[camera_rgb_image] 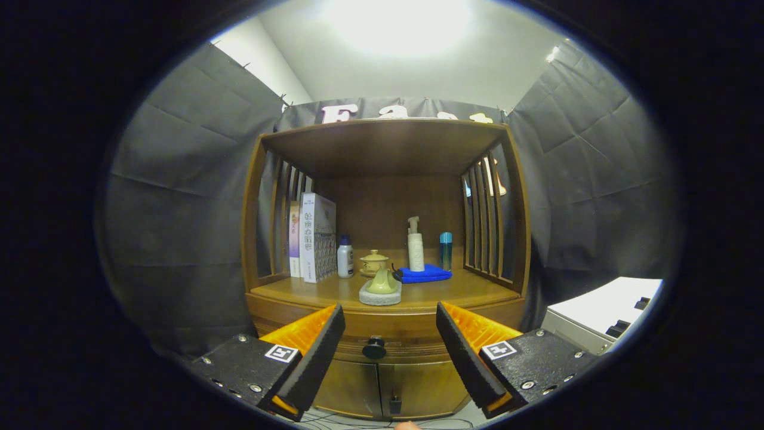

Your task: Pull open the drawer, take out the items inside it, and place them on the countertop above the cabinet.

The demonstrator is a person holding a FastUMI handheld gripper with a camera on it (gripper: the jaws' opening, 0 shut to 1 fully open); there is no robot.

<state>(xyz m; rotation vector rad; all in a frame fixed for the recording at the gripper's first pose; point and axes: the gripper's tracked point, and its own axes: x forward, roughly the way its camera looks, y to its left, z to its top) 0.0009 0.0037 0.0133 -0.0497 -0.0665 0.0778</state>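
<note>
A wooden cabinet stands ahead, with its drawer (388, 349) shut under the countertop (471, 289). A round dark knob (374, 347) sits on the drawer front, between my fingers and a little beyond them. My gripper (391, 319) is open, nothing between its fingers, and is held apart from the drawer. The inside of the drawer is hidden.
On the countertop stand books (316, 237), a white bottle (345, 257), a small lidded pot (374, 263), a pump bottle (415, 245), a blue tube (446, 249), a folded blue cloth (425, 274) and a grey pad with a pale green piece (381, 289). Two cabinet doors (382, 388) lie below. A white unit (603, 319) stands right.
</note>
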